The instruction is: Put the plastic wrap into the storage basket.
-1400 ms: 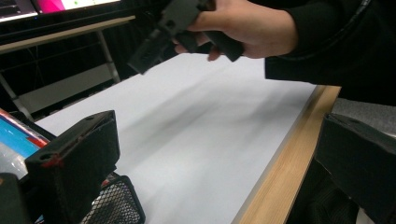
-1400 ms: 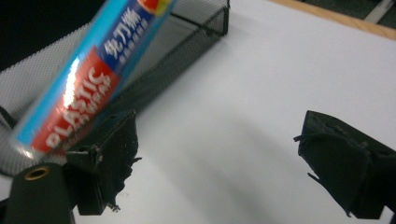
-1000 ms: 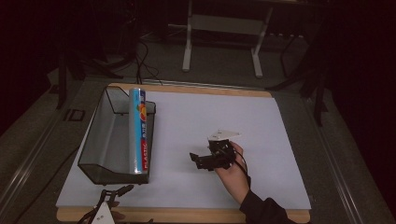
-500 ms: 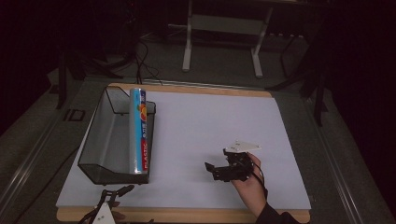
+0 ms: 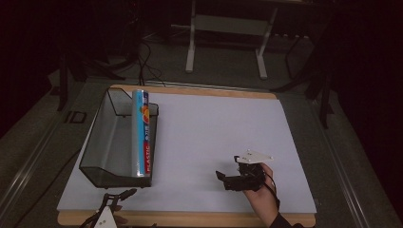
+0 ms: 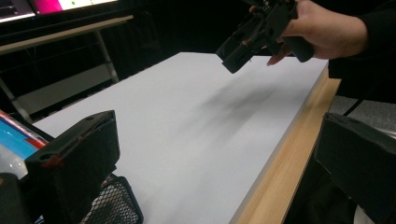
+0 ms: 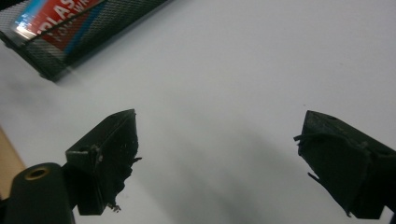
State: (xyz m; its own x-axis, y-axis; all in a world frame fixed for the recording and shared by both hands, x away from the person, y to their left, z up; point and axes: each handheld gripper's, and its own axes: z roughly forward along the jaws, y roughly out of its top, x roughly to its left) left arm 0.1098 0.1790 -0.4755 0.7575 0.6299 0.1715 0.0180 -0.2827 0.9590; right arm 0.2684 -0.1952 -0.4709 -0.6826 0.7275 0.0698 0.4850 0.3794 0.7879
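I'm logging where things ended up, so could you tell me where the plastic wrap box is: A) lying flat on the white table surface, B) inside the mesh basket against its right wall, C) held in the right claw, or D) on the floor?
B: the plastic wrap box lies inside the mesh basket, along its right wall, while the right claw is open and empty.
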